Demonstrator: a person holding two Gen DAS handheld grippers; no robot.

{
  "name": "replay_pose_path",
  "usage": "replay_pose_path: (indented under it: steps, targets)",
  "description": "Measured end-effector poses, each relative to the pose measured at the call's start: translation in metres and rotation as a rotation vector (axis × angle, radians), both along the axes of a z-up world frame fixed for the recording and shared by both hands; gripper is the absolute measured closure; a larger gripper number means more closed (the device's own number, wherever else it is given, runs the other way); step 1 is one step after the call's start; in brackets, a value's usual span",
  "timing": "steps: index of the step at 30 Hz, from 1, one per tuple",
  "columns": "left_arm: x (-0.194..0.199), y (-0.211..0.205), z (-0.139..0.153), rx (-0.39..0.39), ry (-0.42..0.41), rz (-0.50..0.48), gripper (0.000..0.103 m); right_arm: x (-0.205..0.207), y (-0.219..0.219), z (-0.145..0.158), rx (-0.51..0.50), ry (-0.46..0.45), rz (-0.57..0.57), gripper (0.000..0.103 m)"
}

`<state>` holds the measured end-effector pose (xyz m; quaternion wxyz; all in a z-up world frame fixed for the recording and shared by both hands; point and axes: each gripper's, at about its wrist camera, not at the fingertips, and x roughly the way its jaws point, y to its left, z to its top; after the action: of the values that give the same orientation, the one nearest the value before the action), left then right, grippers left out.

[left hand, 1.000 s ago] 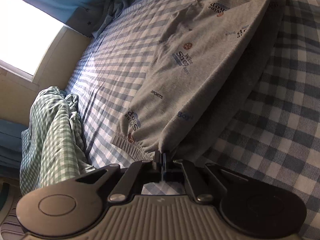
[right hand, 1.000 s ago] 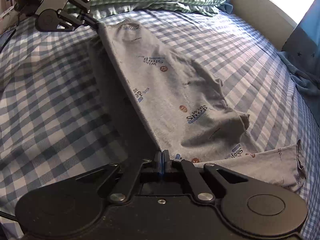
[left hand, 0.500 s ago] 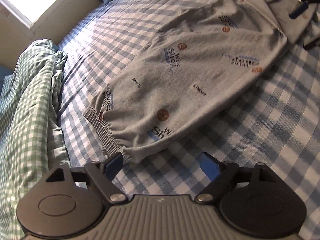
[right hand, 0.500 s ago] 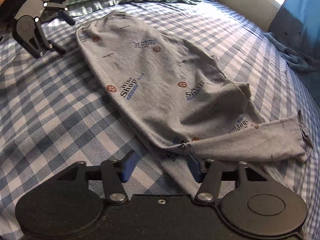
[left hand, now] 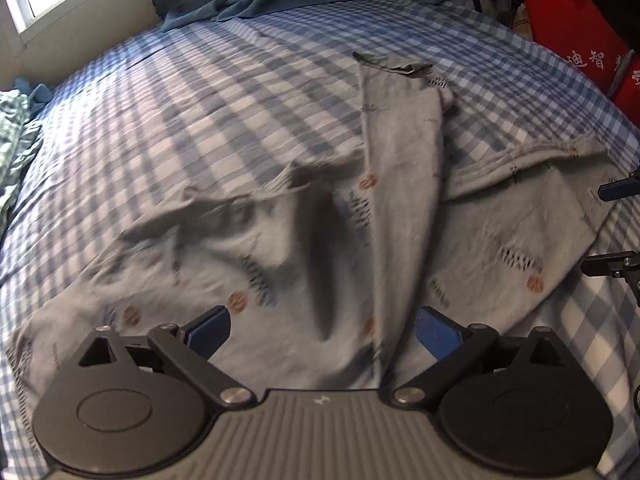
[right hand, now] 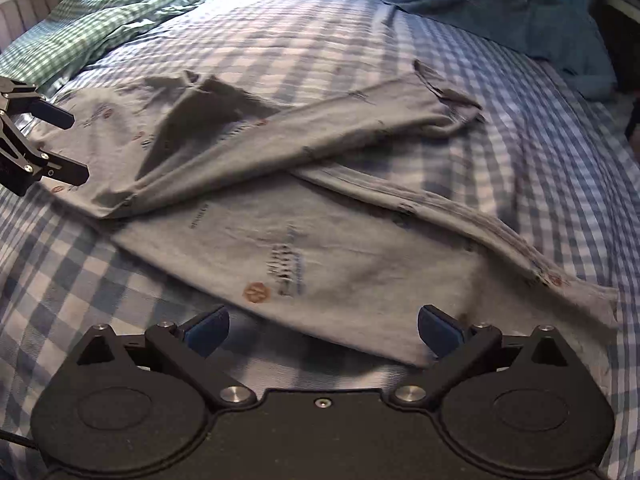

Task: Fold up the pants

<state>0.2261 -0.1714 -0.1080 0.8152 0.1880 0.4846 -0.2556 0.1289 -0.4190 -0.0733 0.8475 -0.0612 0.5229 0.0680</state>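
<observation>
Your left gripper (left hand: 322, 330) has its blue-padded fingers (left hand: 210, 326) spread wide and holds nothing; the same goes for your right gripper (right hand: 322, 330). You appear to be between grasps in the fold: the grey printed cotton pants (right hand: 288, 236) lie loose on the blue-and-white checked bedsheet (right hand: 68, 280), roughly doubled but untidy.

In the left wrist view the fabric lies just ahead of and under the open fingers, a deep crease running away between them. In the right wrist view the near hem sits just beyond the fingertips, not touched as far as you can judge.

Further out, one leg crosses diagonally over the other (its cuff is crumpled). Your next move probably calls for regrasping that stray leg and laying it straight before the next fold.

Beyond lie a green checked pillow (right hand: 100, 20) and rumpled blue-green cloth (right hand: 500, 4).
</observation>
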Motion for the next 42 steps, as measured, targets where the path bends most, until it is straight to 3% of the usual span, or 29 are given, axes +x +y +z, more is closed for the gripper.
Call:
replay_pose_path:
  steps: [5, 9, 15, 17, 22, 24, 30, 33, 39, 42]
  targets:
    - [0.036, -0.057, -0.015, -0.016, 0.014, 0.039, 0.002, 0.048, -0.075, 0.007, 0.014, 0.006, 0.015, 0.001]
    - [0.061, -0.066, -0.028, -0.050, 0.081, 0.132, 0.005, 0.109, -0.109, 0.010, -0.029, -0.039, 0.081, 0.001]
    - [0.069, -0.056, -0.045, -0.095, 0.187, 0.284, 0.018, 0.223, -0.117, -0.009, -0.088, -0.160, 0.192, 0.004]
    - [0.068, -0.055, -0.047, -0.100, 0.204, 0.308, 0.026, 0.253, -0.111, -0.021, -0.125, -0.169, 0.242, 0.005]
    - [0.067, -0.056, -0.048, -0.078, 0.205, 0.317, 0.032, 0.308, -0.106, -0.047, -0.242, -0.192, 0.359, 0.007]
    - [0.066, -0.058, -0.047, -0.064, 0.198, 0.303, 0.032, 0.329, -0.118, -0.046, -0.257, -0.219, 0.325, 0.007]
    - [0.065, -0.057, -0.046, -0.044, 0.193, 0.290, 0.034, 0.379, -0.171, -0.020, -0.267, -0.278, 0.066, 0.007]
    - [0.067, -0.049, -0.044, -0.058, 0.201, 0.317, 0.034, 0.380, -0.172, -0.008, -0.184, -0.253, 0.061, 0.007]
    - [0.076, -0.035, -0.044, -0.103, 0.218, 0.376, 0.035, 0.383, -0.115, -0.007, 0.148, -0.033, 0.163, 0.004]
    - [0.082, -0.036, -0.041, -0.110, 0.208, 0.374, 0.045, 0.396, -0.082, -0.017, 0.208, 0.056, 0.138, 0.007]
